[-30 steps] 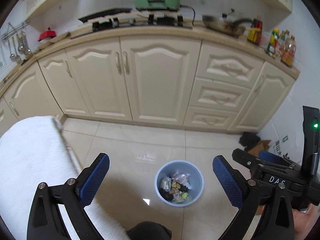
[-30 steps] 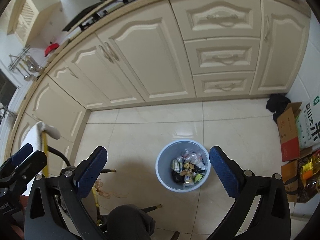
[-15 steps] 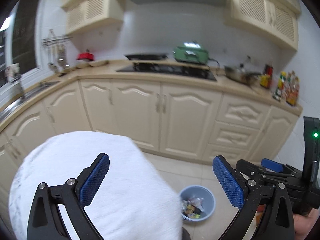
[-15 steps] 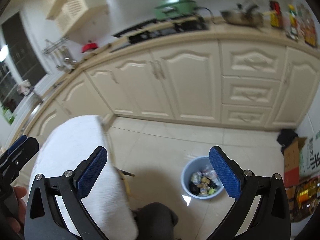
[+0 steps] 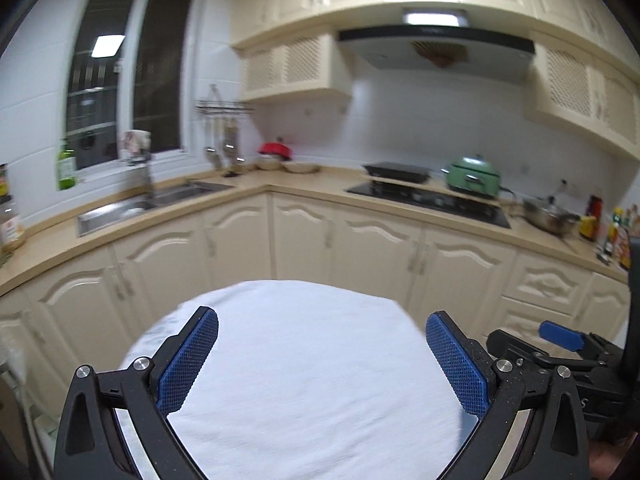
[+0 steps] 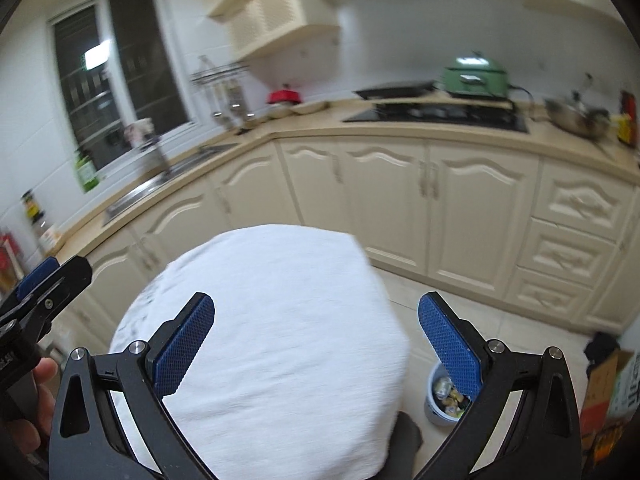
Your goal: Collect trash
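Observation:
A round table with a white cloth [image 5: 304,364] fills the lower middle of the left wrist view and also shows in the right wrist view [image 6: 276,320]. No trash shows on the cloth. A blue-grey trash bin [image 6: 434,404] with wrappers inside stands on the floor to the table's right, half hidden behind my right finger. My left gripper [image 5: 322,360] is open and empty above the cloth. My right gripper [image 6: 316,344] is open and empty over the table's right edge; it also shows at the right of the left wrist view [image 5: 560,340].
Cream kitchen cabinets [image 5: 360,252] with a beige counter curve behind the table. On the counter are a sink [image 5: 132,208], a black hob [image 5: 428,196], a green cooker [image 5: 474,176] and a wok [image 5: 550,212]. Cardboard boxes [image 6: 612,384] stand at the floor's right.
Both grippers have tilted up from the floor and bin toward the table and counter. The white table now fills the space between the fingers. Both grippers stay open.

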### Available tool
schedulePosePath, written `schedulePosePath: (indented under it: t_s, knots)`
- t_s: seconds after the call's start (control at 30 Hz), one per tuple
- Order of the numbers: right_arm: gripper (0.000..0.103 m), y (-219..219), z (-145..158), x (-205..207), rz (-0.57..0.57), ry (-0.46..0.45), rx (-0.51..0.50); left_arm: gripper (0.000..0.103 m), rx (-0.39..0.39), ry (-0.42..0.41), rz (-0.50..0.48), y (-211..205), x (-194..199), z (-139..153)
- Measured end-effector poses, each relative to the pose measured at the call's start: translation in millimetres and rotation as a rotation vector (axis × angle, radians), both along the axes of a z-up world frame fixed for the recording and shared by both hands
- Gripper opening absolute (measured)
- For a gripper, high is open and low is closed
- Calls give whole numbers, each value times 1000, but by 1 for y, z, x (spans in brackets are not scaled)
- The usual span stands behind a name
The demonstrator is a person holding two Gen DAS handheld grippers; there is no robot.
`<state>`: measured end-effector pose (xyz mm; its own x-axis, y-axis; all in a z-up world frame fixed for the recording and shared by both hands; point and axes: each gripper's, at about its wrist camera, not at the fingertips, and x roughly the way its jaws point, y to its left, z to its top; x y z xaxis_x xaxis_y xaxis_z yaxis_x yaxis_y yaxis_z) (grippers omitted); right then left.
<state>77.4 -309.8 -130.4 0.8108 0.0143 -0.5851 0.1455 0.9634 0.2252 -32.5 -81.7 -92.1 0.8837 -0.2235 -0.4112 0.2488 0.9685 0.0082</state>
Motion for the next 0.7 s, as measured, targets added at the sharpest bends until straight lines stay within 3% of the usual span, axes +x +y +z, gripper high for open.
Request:
schedulePosePath:
  t_s: [0.3,0.7]
  knots:
    - [103,84,13,-28,96,-61,-89,102,-3,-46,151,49,-102,-11]
    - [103,132,30,-78,135,-151,-151,102,0,-93,239,52,-210,-13]
